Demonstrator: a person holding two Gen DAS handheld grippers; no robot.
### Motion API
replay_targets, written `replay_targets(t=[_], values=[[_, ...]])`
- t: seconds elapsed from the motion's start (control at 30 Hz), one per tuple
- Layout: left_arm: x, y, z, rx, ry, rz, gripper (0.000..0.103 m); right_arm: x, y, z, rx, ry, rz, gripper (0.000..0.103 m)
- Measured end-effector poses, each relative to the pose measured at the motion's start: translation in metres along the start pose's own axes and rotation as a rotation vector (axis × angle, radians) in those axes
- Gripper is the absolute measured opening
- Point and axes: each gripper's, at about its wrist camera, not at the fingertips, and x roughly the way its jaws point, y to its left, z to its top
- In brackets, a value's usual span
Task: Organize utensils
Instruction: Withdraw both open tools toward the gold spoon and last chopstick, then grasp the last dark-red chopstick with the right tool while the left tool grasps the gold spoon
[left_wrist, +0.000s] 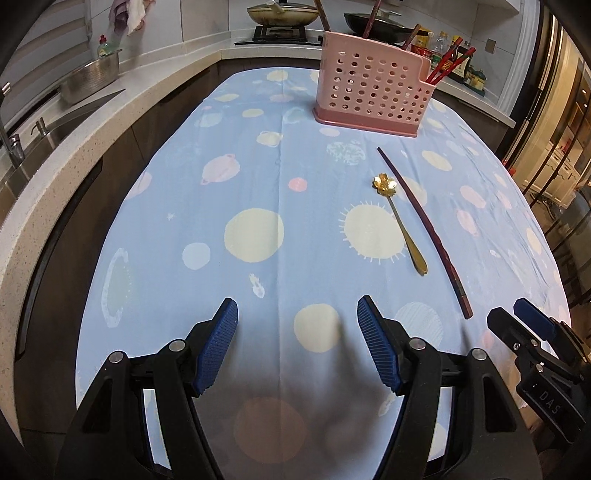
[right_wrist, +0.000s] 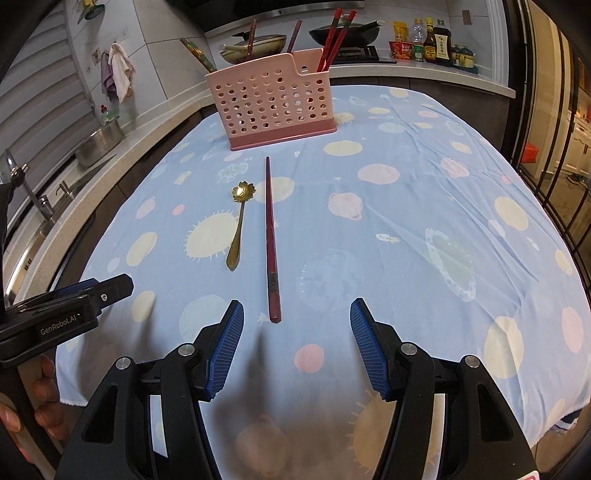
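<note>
1. The right gripper (right_wrist: 296, 314) hangs over the blue cloth (right_wrist: 424, 229), jaws wide apart, holding nothing.
2. A dark red chopstick (right_wrist: 271, 240) lies just ahead.
3. A gold spoon (right_wrist: 237, 229) lies beside it.
4. A pink basket (right_wrist: 273, 101) holds red chopsticks (right_wrist: 334, 40).

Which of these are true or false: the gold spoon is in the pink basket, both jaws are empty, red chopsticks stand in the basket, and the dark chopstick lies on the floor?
1. The gold spoon is in the pink basket. False: it lies on the tablecloth.
2. The left gripper and right gripper are empty. True: jaws open.
3. Red chopsticks stand in the basket. True.
4. The dark chopstick lies on the floor. False: it lies beside the spoon.
</note>
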Motion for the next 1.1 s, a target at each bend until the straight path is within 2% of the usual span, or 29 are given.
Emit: replay_targets(t=[0.9, 1.1], values=[[0.018, 0.004, -0.02, 0.007, 0.053, 0.018, 0.066, 0.025, 0.007, -0.005, -0.027, 0.04, -0.011, 0.057], [0.019, 0.005, -0.021, 0.012, 0.049, 0.026, 0.068, 0.035, 0.012, 0.004, -0.042, 0.036, -0.015, 0.049]])
